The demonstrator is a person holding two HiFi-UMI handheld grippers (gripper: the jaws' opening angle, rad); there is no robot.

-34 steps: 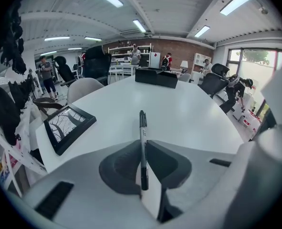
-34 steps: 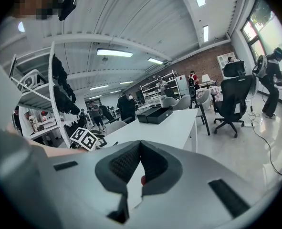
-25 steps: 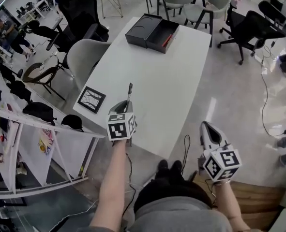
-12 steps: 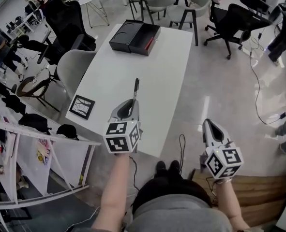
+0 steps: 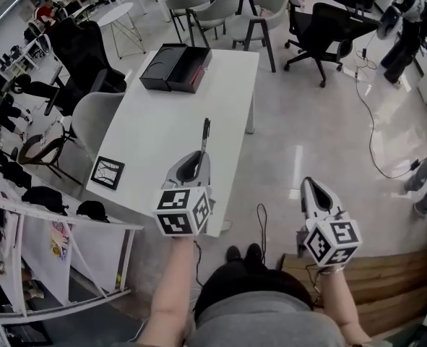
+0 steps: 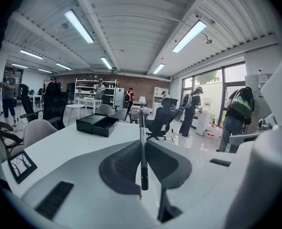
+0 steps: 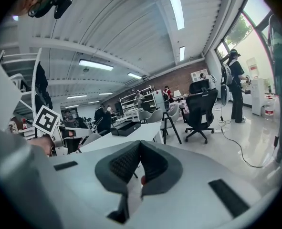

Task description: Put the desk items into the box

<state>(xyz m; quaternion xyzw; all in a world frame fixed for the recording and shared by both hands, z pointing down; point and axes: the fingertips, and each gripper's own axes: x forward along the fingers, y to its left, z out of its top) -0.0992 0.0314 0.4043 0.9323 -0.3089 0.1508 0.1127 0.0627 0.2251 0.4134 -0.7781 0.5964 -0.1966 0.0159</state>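
Left gripper (image 5: pixel 199 156) clamped on pen (image 5: pixel 205 131) over table (image 5: pixel 220 114) near edge, right gripper (image 5: pixel 305 184) jaws together off right, open box (image 5: pixel 175 67) far.

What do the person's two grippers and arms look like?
Both the left gripper and right gripper have smooth light-grey tapering shells with dark ribbed pads inside. Each carries a white cube printed with black square markers. The forearms are bare; no sleeves show.

We are holding the left gripper (image 5: pixel 200 155) over the near end of the table (image 5: pixel 162 125), its pen (image 5: pixel 205 132) pointing ahead toward the box (image 5: pixel 175 68) sitting at the far end. A card (image 5: pixel 107 173) is lying at the near left corner. The right gripper (image 5: pixel 308 184) is hanging right of the table.
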